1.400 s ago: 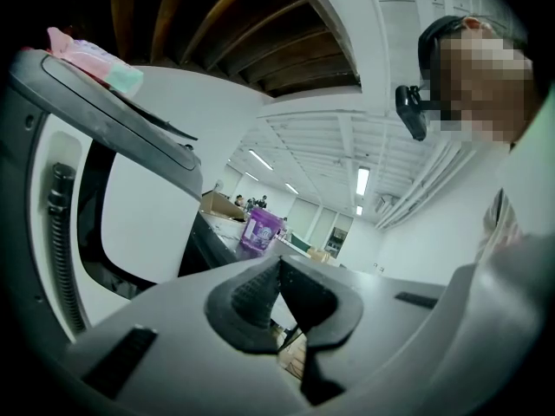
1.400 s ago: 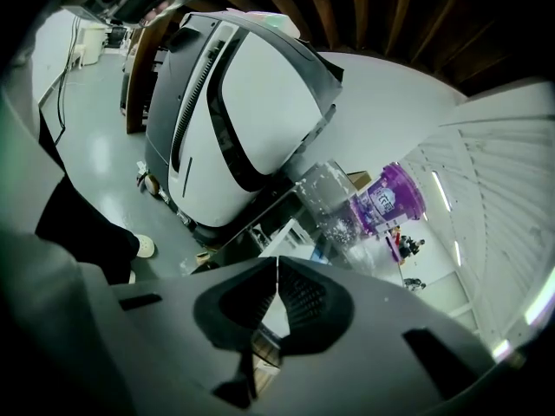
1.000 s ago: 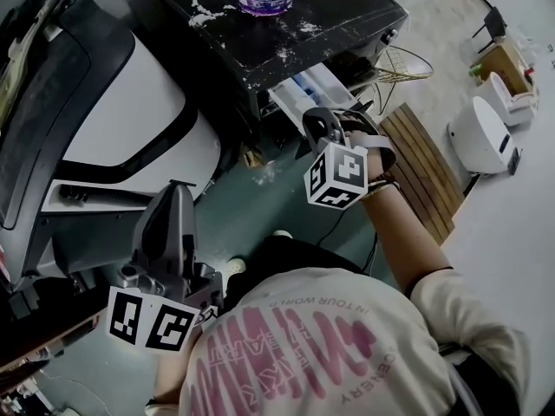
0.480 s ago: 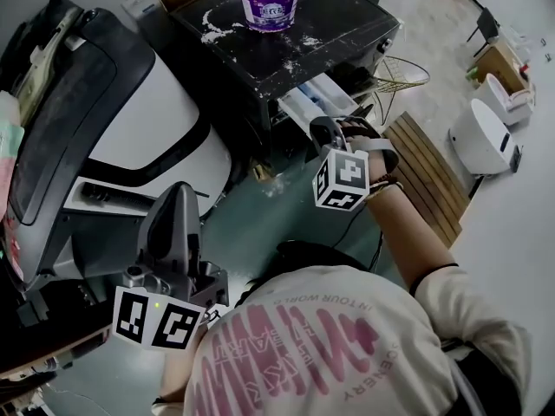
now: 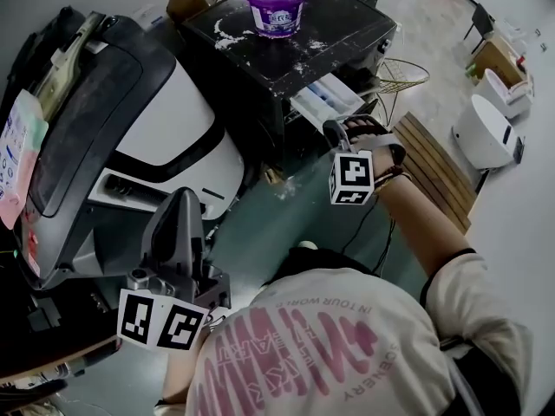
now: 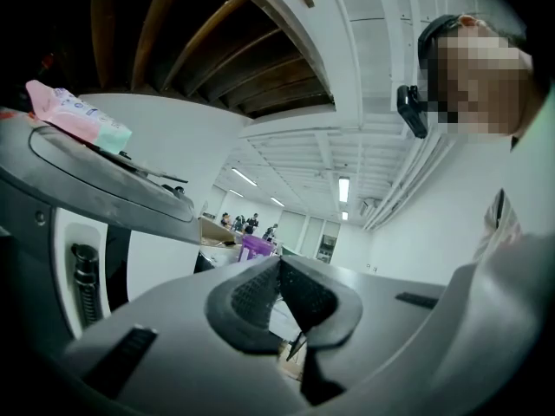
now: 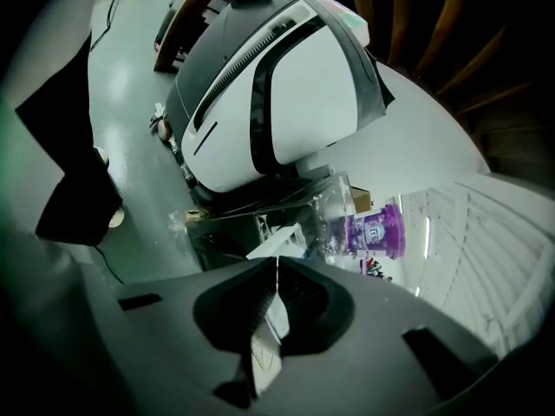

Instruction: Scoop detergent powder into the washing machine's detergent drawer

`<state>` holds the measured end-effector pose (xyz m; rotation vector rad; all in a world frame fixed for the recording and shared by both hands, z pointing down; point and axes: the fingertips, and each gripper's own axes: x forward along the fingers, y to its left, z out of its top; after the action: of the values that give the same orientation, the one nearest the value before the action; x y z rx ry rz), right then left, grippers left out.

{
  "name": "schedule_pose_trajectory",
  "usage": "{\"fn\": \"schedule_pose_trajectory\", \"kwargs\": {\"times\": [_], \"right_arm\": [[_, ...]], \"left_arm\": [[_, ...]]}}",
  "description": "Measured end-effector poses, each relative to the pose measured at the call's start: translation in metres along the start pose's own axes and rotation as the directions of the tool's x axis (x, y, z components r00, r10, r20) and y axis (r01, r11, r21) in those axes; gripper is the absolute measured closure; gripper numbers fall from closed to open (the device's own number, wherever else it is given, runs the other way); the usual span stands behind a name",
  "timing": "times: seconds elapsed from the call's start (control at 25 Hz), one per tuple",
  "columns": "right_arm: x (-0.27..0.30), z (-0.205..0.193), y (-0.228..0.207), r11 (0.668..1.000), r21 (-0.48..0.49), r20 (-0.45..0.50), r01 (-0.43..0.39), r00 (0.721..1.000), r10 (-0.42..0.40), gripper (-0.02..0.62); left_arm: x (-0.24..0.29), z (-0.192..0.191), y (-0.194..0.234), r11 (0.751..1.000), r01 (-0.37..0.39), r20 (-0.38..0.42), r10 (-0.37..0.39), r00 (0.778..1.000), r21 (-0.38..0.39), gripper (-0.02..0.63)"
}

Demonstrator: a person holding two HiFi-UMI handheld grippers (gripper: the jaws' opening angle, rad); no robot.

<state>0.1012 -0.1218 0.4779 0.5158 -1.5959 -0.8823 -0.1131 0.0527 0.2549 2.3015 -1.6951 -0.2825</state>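
Purple plastic is marking the source: the detergent tub (image 5: 276, 3) is sitting on top of the black-topped washing machine (image 5: 355, 26), lid off, with white powder (image 5: 227, 37) lying scattered across that same top. The detergent drawer (image 5: 328, 100) is standing pulled out of the machine's front, its compartments facing up and ready to take a scoopful.

You are holding the right gripper (image 5: 333, 129) just in front of the machine, close beside the open drawer and angled down toward it. Its jaws are pressed together with nothing between them, so no scoop is in hand. It looks as though this hand has been tending the drawer, not carrying powder.

You are holding the left gripper (image 5: 182, 199) well away from the machine, low by your body and pointing level, its pads also meeting on nothing. It appears to be waiting in reserve.

No scoop is showing in any view, so the scooping is likely not yet under way. Reaching up to the tub on the machine's top seems the next call.
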Motion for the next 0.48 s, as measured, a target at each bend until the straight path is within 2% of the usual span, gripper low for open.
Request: {"fn": "schedule_pose_trajectory", "kwargs": {"times": [0.2, 0.32, 0.4, 0.48], "right_arm": [[0.000, -0.001, -0.005, 0.996, -0.011, -0.039, 0.090, 0.995, -0.091, 0.592], [0.000, 0.000, -0.004, 0.994, 0.014, -0.038, 0.108, 0.993, -0.108, 0.592], [-0.001, 0.000, -0.003, 0.992, 0.058, -0.035, 0.111, 0.993, -0.109, 0.592], [-0.005, -0.001, -0.009, 0.977, 0.176, -0.032, 0.123, 0.992, -0.119, 0.592]], "left_arm": [[-0.013, 0.002, 0.005, 1.000, 0.010, -0.011, -0.010, 1.000, -0.011, 0.604], [-0.018, 0.003, 0.006, 1.000, 0.017, -0.015, -0.017, 1.000, -0.017, 0.604], [-0.018, 0.003, 0.006, 1.000, 0.026, -0.021, -0.026, 0.999, -0.013, 0.604], [-0.018, 0.003, 0.006, 0.999, 0.032, -0.025, -0.033, 0.999, -0.014, 0.603]]}}
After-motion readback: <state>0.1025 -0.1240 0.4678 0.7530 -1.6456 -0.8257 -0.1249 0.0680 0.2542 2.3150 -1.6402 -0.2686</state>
